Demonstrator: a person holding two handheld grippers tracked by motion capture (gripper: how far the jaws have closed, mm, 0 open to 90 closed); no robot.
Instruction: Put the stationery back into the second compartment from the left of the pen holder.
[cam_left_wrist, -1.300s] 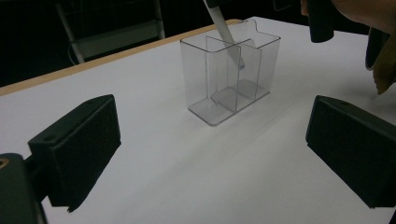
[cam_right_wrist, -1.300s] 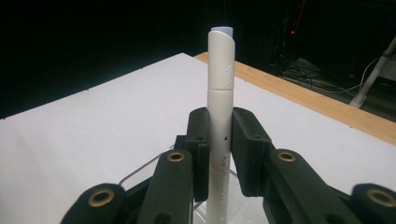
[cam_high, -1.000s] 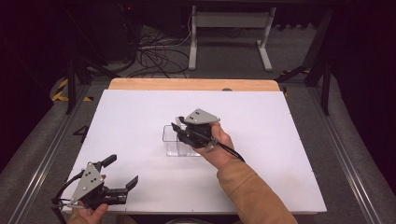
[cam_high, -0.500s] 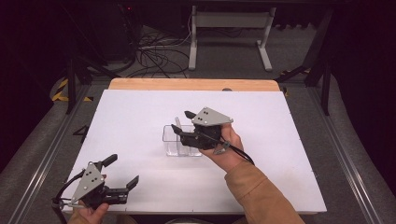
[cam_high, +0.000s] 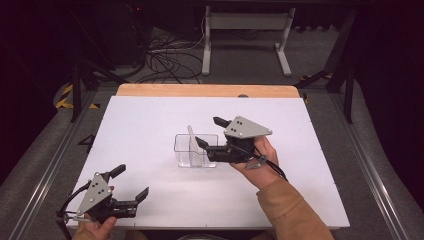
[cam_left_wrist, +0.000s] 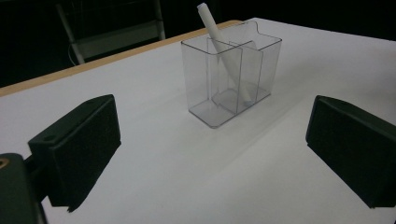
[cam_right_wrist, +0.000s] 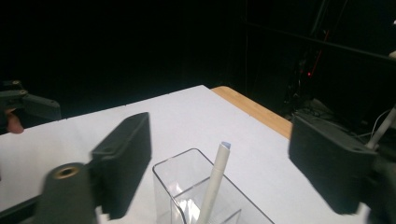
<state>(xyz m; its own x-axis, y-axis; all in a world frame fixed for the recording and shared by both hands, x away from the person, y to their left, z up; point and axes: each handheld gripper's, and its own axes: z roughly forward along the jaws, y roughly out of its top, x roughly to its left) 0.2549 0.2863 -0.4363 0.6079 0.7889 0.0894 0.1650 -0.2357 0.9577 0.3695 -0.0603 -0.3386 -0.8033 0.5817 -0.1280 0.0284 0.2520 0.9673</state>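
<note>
A clear plastic box (cam_high: 196, 151) with a divider stands mid-table, and a white pen (cam_high: 191, 136) leans in it, tip up. My right gripper (cam_high: 207, 131) hovers just right of the box, pointing left at it. Its jaws have just been opening and stand open, with no pad touching the pen. In the right gripper view the pen (cam_right_wrist: 215, 179) rises from the box (cam_right_wrist: 184, 189) low between the wide jaws of that gripper (cam_right_wrist: 229, 163). My left gripper (cam_high: 132, 181) rests open at the near left corner. In its own view, this gripper (cam_left_wrist: 215, 151) faces the box (cam_left_wrist: 233, 81) and pen (cam_left_wrist: 218, 39).
The white tabletop (cam_high: 150, 120) has a wooden strip (cam_high: 200, 90) along its far edge. Beyond it lie floor cables (cam_high: 165, 60) and a metal stand (cam_high: 245, 30). Metal rails run along both sides of the table. The left gripper (cam_right_wrist: 28, 106) shows far off in the right gripper view.
My right gripper has drawn back to the right and upward from over the box, and its jaws have spread. The pen stays leaning in the box. The left gripper has not moved.
</note>
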